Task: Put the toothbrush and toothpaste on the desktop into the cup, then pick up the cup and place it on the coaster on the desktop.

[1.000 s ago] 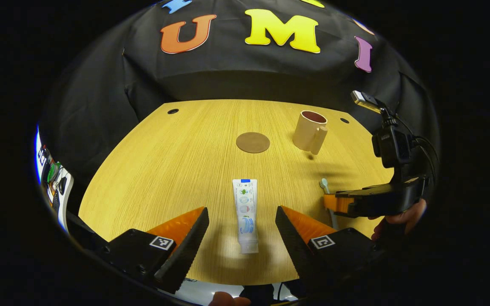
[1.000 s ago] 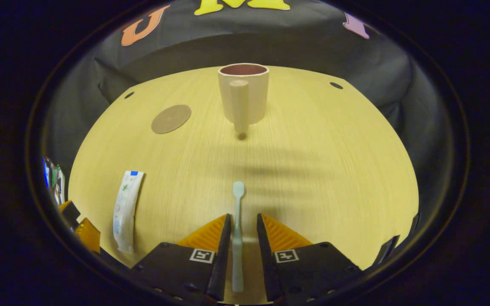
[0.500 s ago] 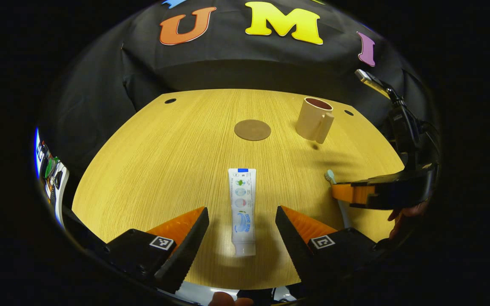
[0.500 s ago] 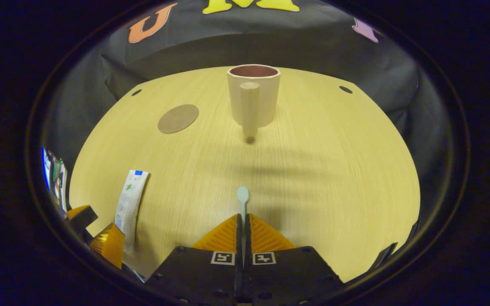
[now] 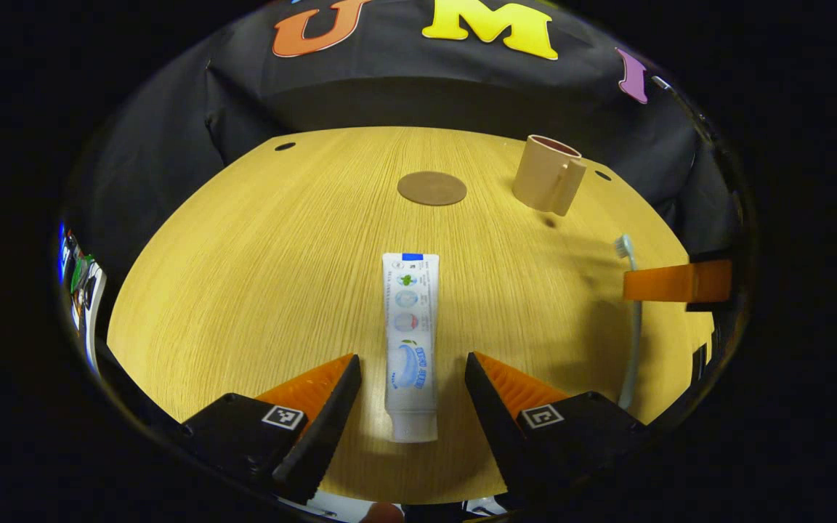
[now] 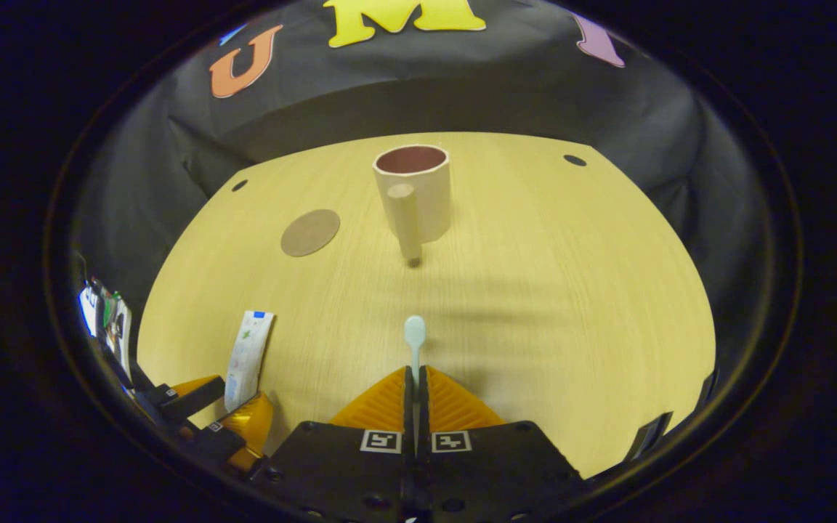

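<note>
The tabletop (image 5: 259, 254) is a pale, yellowish wood-grain surface with a rounded far edge and small dark holes near its back corners; behind it hangs the black cloth wall (image 5: 389, 94).

The cup (image 6: 413, 190) stands upright on the far part of the tabletop, a beige cylinder with a dark reddish inside and a straight, peg-like handle that points toward the right gripper's camera. In the left gripper view it sits (image 5: 549, 183) to the right of the coaster, near it but apart.

The left gripper (image 5: 410, 396) hovers low over the near edge of the tabletop with its fingers spread wide, one on each side of the cap end of the toothpaste and clear of it. The right gripper (image 6: 415, 378) has its fingers pressed together on the handle of the toothbrush; in the left gripper view one of its fingers (image 5: 673, 282) crosses the brush at the right edge.

The toothpaste (image 5: 410, 341) is a flat white tube lying lengthwise on the tabletop, with small coloured prints along its face, a blue mark at the crimped far end and the white cap at the near end. In the right gripper view it lies (image 6: 248, 357) at the lower left.

The coaster (image 5: 431, 188) is a thin, brown round disc lying flat on the tabletop, bare on top.

The toothbrush (image 6: 414, 341) is slim and pale mint, its small oval head sticking out beyond the right gripper's fingertips toward the cup. In the left gripper view its handle (image 5: 633, 341) runs down below the fingers toward the tabletop's edge.
</note>
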`<action>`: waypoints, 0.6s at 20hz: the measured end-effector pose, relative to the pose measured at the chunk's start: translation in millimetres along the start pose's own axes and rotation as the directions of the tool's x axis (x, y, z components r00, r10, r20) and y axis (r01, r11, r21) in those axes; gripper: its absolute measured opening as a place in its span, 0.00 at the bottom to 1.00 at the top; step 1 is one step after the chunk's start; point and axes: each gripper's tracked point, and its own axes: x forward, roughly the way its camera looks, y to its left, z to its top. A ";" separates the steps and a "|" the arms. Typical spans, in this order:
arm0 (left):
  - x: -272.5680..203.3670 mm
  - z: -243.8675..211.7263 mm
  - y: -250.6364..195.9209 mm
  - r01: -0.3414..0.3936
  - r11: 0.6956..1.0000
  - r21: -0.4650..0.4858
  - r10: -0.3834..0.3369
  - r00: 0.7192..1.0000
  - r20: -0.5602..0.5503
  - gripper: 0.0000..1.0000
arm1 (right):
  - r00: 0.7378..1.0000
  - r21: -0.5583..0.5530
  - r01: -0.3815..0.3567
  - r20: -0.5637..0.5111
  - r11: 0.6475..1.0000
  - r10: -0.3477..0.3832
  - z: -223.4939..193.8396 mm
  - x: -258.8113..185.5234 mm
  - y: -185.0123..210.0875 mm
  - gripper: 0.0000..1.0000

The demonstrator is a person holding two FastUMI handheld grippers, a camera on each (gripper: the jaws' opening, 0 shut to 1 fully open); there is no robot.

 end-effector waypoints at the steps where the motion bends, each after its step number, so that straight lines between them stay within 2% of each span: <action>1: 1.8 4.3 -1.2 0.008 1.000 0.007 -0.008 1.000 0.004 0.91 | 1.000 -0.006 0.002 0.005 1.000 -0.002 0.6 -3.3 -1.8 0.01; 6: 11.6 12.4 4.9 -0.006 0.999 0.035 0.006 1.000 0.001 0.75 | 1.000 -0.007 0.005 0.011 1.000 -0.005 1.1 -14.8 -5.5 0.00; 7: 11.9 13.6 3.6 0.000 0.999 0.036 0.000 1.000 0.001 0.77 | 1.000 -0.010 0.006 0.019 1.000 -0.006 4.6 -16.6 -6.2 0.00; 8: 12.3 14.0 3.3 0.001 0.999 0.039 -0.001 1.000 0.000 0.63 | 1.000 -0.014 0.007 0.030 1.000 -0.007 8.3 -16.7 -7.8 0.00; 12: 14.8 15.5 3.1 -0.011 0.999 0.030 0.011 1.000 -0.020 0.44 | 0.997 -0.021 0.013 0.074 1.000 -0.011 25.5 -24.5 -9.2 0.00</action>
